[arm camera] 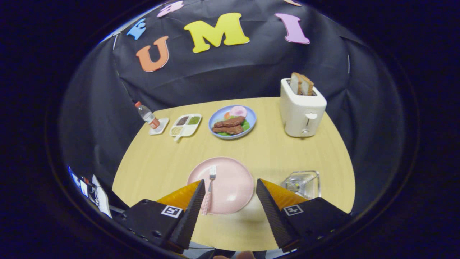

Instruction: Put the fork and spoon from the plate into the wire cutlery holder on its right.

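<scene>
**Open gripper above the pink plate, fork on its left side**

The gripper [230, 194] hangs over the near edge of the table [158, 162] with its two fingers spread wide and nothing held between them. The ribbed inner faces of the fingers [192, 210] slant away from each other, and each finger carries a small square marker on its body. The left finger sits just beside the fork's handle; whether it touches it cannot be told.

Between the fingers lies the plate [230, 180], round, pale pink and smooth with a soft sheen. The fork [208, 192] rests on the plate's left part, its metal tines pointing toward the far edge of the table and its handle, patterned in a pink-and-white check, reaching over the plate's near rim. A spoon cannot be made out on the plate.

Just to the right of the plate, near the table's right edge and beyond the right finger, stands the wire cutlery holder [301, 182], a shiny frame of thin metal rods seen from above.

The table is light wood grain with a curved outline. Along its far edge sit a small bottle [147, 116], a white divided tray [185, 125], a blue plate [251, 122] of food, and a white toaster [302, 108] with bread slices [301, 84] standing in it.
</scene>
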A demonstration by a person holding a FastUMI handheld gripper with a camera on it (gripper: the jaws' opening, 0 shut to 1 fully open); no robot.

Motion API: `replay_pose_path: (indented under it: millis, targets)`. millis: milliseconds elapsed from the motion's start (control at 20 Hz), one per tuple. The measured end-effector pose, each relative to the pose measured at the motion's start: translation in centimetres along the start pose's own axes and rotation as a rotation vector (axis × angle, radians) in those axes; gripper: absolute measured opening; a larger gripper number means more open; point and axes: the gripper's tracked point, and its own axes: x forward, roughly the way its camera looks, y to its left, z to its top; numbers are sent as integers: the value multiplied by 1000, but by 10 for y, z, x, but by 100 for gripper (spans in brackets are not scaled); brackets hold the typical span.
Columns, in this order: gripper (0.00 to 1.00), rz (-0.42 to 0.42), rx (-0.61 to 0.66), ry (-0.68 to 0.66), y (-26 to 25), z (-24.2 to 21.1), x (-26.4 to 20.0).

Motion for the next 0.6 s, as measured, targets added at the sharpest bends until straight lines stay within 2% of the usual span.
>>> replay_pose_path:
  millis: [350,600]
  targets:
    - [86,-31,3,54,41,-75,79]
    - [86,-77,-42,88,43,-100,111]
